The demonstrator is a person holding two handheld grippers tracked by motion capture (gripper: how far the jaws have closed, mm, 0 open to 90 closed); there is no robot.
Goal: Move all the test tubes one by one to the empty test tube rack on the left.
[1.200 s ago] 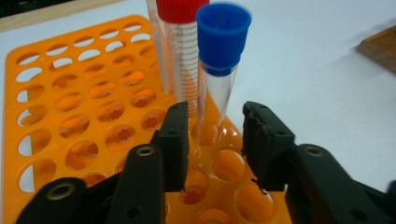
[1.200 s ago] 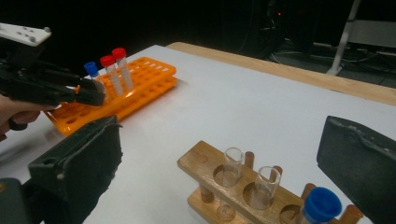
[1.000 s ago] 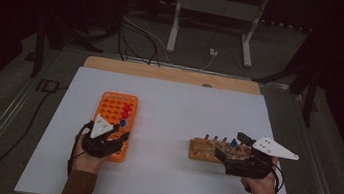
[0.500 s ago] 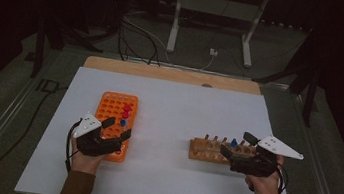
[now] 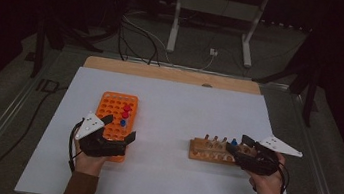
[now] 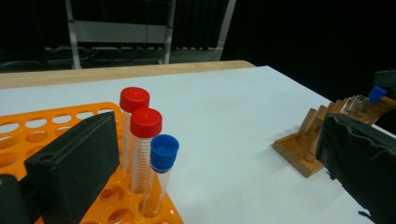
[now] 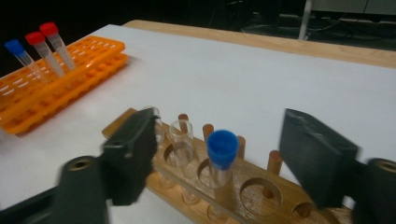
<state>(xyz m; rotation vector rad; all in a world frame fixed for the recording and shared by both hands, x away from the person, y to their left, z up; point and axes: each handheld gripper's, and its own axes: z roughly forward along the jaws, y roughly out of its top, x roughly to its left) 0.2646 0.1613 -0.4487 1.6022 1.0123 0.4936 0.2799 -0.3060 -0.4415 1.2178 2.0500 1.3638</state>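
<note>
Both grippers' jaws stand open: the right gripper [image 7: 224,163] straddles the blue-capped tube [image 7: 221,161] in the wooden rack [image 5: 213,151], seemingly to grasp it; the left gripper [image 5: 118,127] waits over the orange rack [image 5: 117,105].

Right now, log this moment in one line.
left tool: open by orange rack | right tool: open around blue-capped tube | wooden rack

An orange rack [image 6: 28,135] is seen on the white table [image 5: 178,108], with 2 red-capped tubes [image 6: 144,149] and 1 blue-capped tube [image 6: 159,172]. A brown wooden rack [image 7: 243,196] carries 1 blue-capped tube [image 7: 222,158] beside clear glass tubes [image 7: 181,140]. Black jaws are shown.
</note>
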